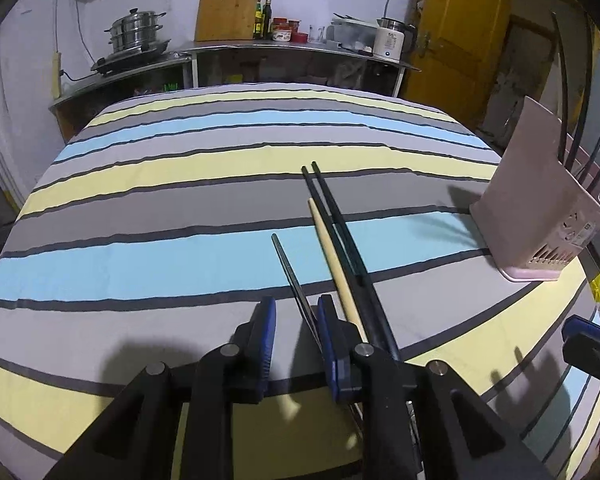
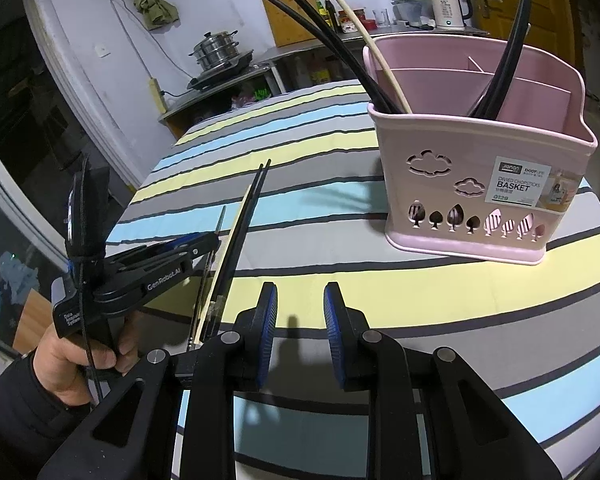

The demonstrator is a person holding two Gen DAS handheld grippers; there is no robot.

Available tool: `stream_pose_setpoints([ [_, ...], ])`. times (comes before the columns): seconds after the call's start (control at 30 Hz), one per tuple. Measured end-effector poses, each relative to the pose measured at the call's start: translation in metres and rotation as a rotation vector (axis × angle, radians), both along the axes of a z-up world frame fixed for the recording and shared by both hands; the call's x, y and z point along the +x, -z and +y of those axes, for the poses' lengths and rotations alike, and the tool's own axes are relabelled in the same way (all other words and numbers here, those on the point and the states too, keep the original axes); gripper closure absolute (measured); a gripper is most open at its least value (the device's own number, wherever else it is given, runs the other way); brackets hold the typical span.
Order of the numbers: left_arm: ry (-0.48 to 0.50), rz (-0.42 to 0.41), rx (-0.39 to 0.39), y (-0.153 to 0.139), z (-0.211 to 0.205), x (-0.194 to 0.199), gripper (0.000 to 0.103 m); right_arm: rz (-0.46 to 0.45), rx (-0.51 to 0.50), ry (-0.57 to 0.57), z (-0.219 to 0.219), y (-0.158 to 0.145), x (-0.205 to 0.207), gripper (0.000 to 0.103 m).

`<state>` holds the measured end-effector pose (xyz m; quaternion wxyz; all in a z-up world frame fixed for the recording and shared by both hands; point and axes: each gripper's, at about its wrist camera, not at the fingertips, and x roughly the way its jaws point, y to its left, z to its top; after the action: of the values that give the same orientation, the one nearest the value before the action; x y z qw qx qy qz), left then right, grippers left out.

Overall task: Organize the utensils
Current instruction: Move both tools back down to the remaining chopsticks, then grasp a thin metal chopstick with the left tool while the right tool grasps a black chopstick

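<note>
Left gripper [image 1: 296,312]: jaws parted, a thin metal chopstick [image 1: 290,270] lying between them, not clamped. Just right of it lie a cream chopstick [image 1: 332,264] and two black chopsticks [image 1: 336,220]. Right gripper [image 2: 300,312]: parted, holding nothing; pink basket [image 2: 480,184] ahead-right.

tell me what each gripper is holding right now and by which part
Neither holds anything. The left gripper is open around a thin dark chopstick near its close end, not clamped. The right gripper is open and empty.

walls: pale [image 1: 28,92] | door: yellow wood [image 1: 460,32] | shelf: metal counter [image 1: 284,49]
</note>
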<state>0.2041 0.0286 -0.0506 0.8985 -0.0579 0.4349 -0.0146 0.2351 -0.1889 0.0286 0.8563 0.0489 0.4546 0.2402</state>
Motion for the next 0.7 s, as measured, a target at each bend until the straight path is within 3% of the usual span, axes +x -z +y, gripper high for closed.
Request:
stream_pose_setpoints([
  [0.17,-0.004,0.018,0.016,-0.001,-0.001,0.008,0.093,0.001,0.000,-0.008,0.003,0.001,0.000,0.078],
  [0.43,0.041,0.022,0.021,0.000,0.007,0.012,0.097,0.003,-0.009,-0.018,0.005,0.002,0.002,0.078],
  [0.7,-0.033,0.027,0.027,-0.001,0.044,-0.002,0.098,0.001,-0.016,-0.053,0.028,0.006,0.016,0.078],
])
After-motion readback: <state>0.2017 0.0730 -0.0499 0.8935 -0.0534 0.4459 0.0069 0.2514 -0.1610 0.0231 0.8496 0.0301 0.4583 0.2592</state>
